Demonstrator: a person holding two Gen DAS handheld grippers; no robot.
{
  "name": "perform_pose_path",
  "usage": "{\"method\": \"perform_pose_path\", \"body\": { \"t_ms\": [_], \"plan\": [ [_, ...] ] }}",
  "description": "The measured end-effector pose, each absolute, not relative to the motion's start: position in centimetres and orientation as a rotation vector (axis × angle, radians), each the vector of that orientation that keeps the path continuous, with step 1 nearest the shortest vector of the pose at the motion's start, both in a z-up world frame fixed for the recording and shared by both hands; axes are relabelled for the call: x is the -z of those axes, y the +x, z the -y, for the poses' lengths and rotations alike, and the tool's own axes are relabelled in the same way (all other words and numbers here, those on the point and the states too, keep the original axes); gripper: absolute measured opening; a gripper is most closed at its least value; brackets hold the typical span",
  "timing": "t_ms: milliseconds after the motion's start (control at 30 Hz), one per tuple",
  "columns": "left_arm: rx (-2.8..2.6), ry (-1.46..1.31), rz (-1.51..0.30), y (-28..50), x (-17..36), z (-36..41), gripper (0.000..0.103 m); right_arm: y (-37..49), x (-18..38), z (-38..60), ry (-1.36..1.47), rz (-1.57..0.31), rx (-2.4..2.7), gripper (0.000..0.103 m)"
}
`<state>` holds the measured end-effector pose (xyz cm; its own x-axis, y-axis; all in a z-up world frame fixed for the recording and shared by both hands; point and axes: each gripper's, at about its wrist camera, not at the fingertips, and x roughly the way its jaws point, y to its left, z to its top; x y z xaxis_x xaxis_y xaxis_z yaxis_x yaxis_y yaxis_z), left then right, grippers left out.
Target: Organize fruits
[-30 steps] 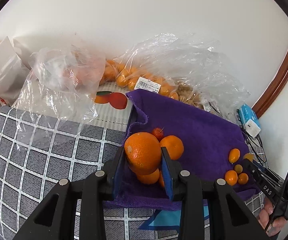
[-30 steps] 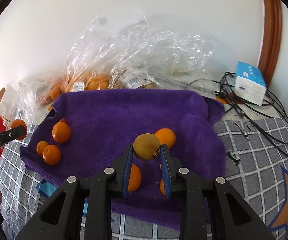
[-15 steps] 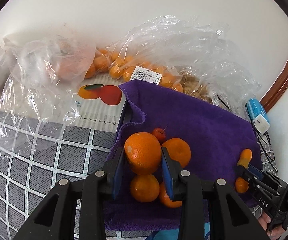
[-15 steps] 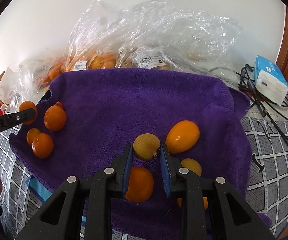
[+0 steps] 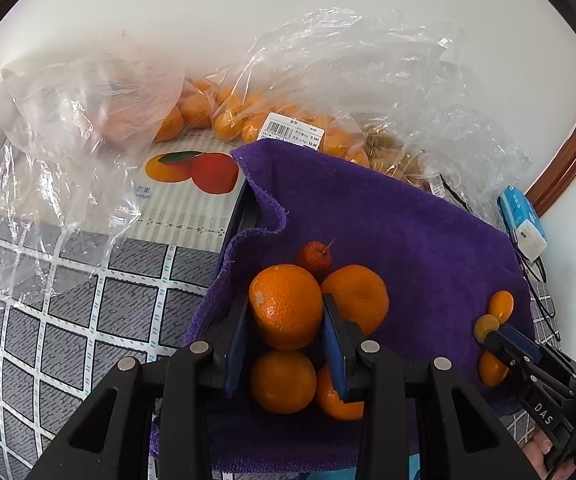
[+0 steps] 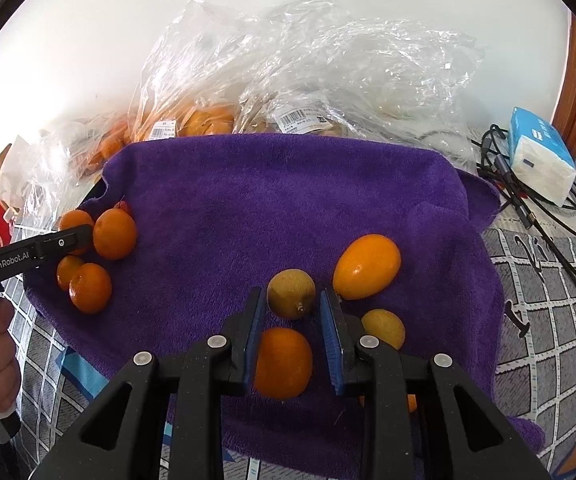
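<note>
Your purple towel (image 6: 288, 200) carried both groups. Your left gripper (image 5: 285, 320) pinched a mandarin (image 5: 285, 306) above the towel's left edge; your right gripper (image 6: 291, 304), jaws slightly spread, had apparently released a yellowish kumquat (image 6: 291, 294) near the front-right corner. Next: lower and release the mandarin.

A home, most likely: a grid-patterned tablecloth (image 5: 67, 300) at lower left, supermarket produce bags (image 6: 288, 80) with price labels against a white wall, a tissue pack (image 6: 540, 160) and cables (image 6: 528, 208) at right.
</note>
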<state>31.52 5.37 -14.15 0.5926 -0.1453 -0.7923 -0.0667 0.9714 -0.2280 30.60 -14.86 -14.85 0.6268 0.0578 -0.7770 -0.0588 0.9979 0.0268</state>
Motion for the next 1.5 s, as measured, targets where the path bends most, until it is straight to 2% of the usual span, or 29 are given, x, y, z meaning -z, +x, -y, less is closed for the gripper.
{"method": "perform_pose_path", "body": {
  "t_ms": [100,167,300,400,567,633,767,867,900,967,1033,1167,1500],
  "plan": [
    [0.035,-0.230,-0.943,31.3,13.8,-5.2,0.033,29.7,14.2,15.0,0.007,-0.880,-0.047,0.034],
    [0.032,-0.222,-0.930,30.6,13.1,-5.0,0.044,29.0,13.6,15.1,0.011,-0.869,-0.033,0.035],
    [0.046,-0.193,-0.889,28.3,11.0,-4.6,0.049,27.2,12.2,15.3,0.017,-0.855,0.017,0.045],
    [0.063,-0.179,-0.859,25.9,9.5,-4.4,0.056,25.3,10.9,15.2,0.009,-0.831,0.050,0.048],
    [0.032,-0.126,-0.783,20.9,6.9,-3.8,0.064,21.6,8.4,15.0,0.033,-0.801,0.068,0.048],
    [0.020,-0.113,-0.741,19.0,5.9,-3.6,0.073,19.8,7.2,15.0,0.047,-0.783,0.082,0.048],
    [-0.008,-0.110,-0.703,15.4,4.1,-3.5,0.078,16.5,5.5,14.8,0.044,-0.770,0.091,0.050],
    [0.000,-0.134,-0.698,13.1,3.3,-3.5,0.079,13.9,4.7,14.8,0.052,-0.759,0.109,0.057],
    [-0.001,-0.132,-0.690,12.2,3.1,-3.4,0.081,12.9,4.6,14.9,0.057,-0.751,0.112,0.062],
    [-0.012,-0.115,-0.679,10.7,2.7,-3.0,0.092,10.9,4.1,15.0,0.055,-0.722,0.122,0.071],
    [-0.006,-0.111,-0.672,9.2,2.4,-2.8,0.093,9.3,3.8,15.2,0.059,-0.706,0.128,0.082],
    [0.005,-0.116,-0.649,6.7,1.7,-2.4,0.096,7.0,3.2,15.2,0.049,-0.694,0.134,0.090],
    [0.004,-0.113,-0.619,2.9,0.5,-1.4,0.097,2.5,2.7,15.2,0.022,-0.663,0.165,0.094]
  ]
}}
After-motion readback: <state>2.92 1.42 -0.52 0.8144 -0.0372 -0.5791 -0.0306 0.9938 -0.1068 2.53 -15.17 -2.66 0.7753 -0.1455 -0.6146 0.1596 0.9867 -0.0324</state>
